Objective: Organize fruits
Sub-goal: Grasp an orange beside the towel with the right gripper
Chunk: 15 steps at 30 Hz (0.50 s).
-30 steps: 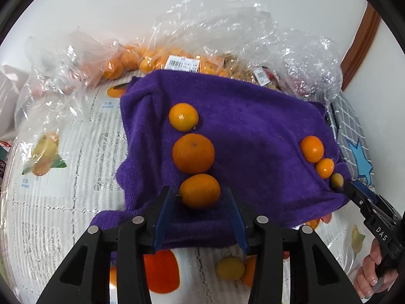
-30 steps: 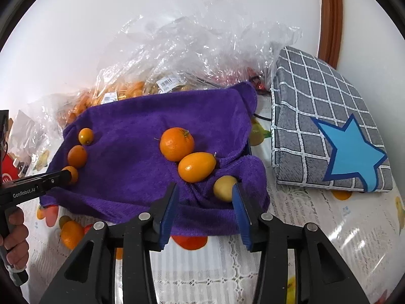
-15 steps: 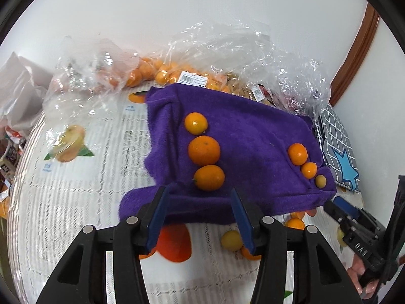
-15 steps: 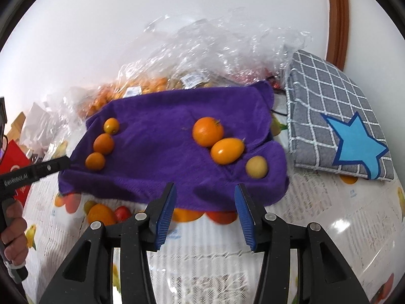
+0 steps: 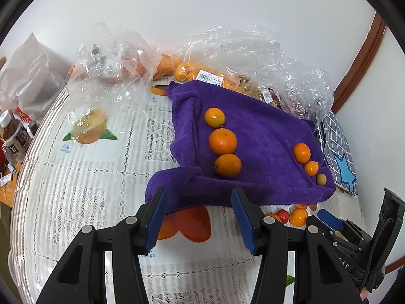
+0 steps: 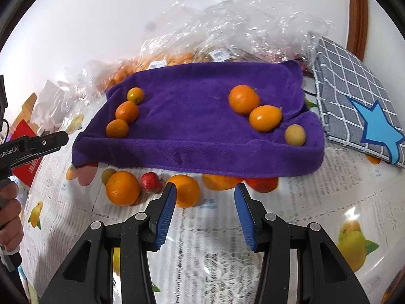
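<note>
Left tool: my left tool (image 5: 198, 216) hangs above the near edge of the purple towel (image 5: 265, 136), its blue pads spread with nothing between them.
Right tool: my right tool (image 6: 204, 210) hangs over the worktop (image 6: 227, 253) just short of the towel (image 6: 189, 126), pads spread and empty.
Left row: three orange fruits lie in a touching line on the towel's left half, a small one (image 5: 214, 117) at the far end, the largest (image 5: 222, 141) in the middle and an oval one (image 5: 227, 165) nearest me.
Right row: near the towel's right edge I see an orange (image 5: 301, 152), a smaller orange fruit (image 5: 311, 168) and a small yellow fruit (image 5: 321, 178), descending in size toward me.
Loose fruit: off the towel's near edge, on the worktop, sit a tangerine (image 6: 122, 188), a small red fruit (image 6: 149, 181) and a second tangerine (image 6: 186, 190); the second one lies just ahead of my right tool's left pad.
Background: crumpled clear plastic bags (image 5: 253, 50) holding more orange fruit line the wall behind the towel.
Right side: a folded grey checked cloth with a blue star (image 6: 354, 96) lies just beside the towel.
Worktop cover: a lace-patterned sheet printed with fruit pictures.
</note>
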### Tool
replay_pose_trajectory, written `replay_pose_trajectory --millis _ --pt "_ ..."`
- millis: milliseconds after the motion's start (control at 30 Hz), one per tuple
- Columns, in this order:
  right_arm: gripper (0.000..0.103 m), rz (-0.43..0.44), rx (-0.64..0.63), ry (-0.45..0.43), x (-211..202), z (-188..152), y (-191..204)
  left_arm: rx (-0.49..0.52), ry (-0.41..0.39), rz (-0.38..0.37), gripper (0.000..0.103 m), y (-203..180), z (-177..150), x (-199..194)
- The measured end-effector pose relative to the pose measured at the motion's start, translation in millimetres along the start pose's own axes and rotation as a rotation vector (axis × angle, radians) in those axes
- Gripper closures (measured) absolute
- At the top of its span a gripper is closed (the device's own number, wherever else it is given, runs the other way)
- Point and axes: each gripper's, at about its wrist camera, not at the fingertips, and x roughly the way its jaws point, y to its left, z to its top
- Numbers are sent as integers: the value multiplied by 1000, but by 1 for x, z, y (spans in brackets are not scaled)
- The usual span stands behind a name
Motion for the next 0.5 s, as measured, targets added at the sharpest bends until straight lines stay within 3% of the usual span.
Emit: replay_pose_trajectory --millis 500 --pt "55 22 -31 46 29 1 13 -6 18 -3 53 7 -1 5"
